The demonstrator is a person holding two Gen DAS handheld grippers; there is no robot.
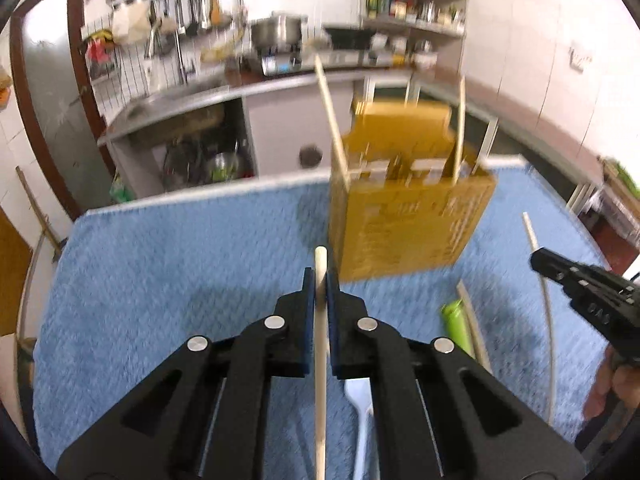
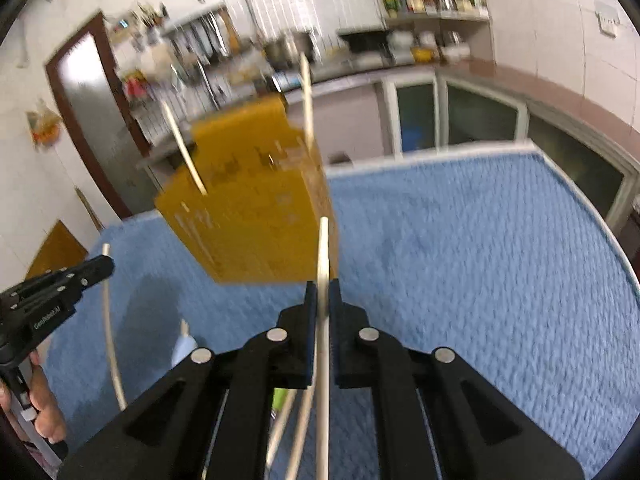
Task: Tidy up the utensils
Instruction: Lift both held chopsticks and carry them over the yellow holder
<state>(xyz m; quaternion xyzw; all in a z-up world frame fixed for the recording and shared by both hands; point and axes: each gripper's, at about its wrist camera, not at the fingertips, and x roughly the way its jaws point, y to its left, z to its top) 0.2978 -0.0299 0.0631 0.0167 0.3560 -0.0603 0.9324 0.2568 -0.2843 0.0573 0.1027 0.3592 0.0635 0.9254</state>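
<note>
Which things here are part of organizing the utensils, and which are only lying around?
Part of the job:
- left gripper, holding a chopstick
- right gripper, holding another chopstick
- cardboard box
- white spoon

Only lying around:
- steel pot
- blue towel

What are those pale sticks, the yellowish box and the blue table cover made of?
The stick in the left claw looks like bare, matte wood or bamboo. The box seems to be plain brown cardboard with printed sides. The blue cover looks like soft, nubby towelling, though blur leaves it uncertain.
</note>
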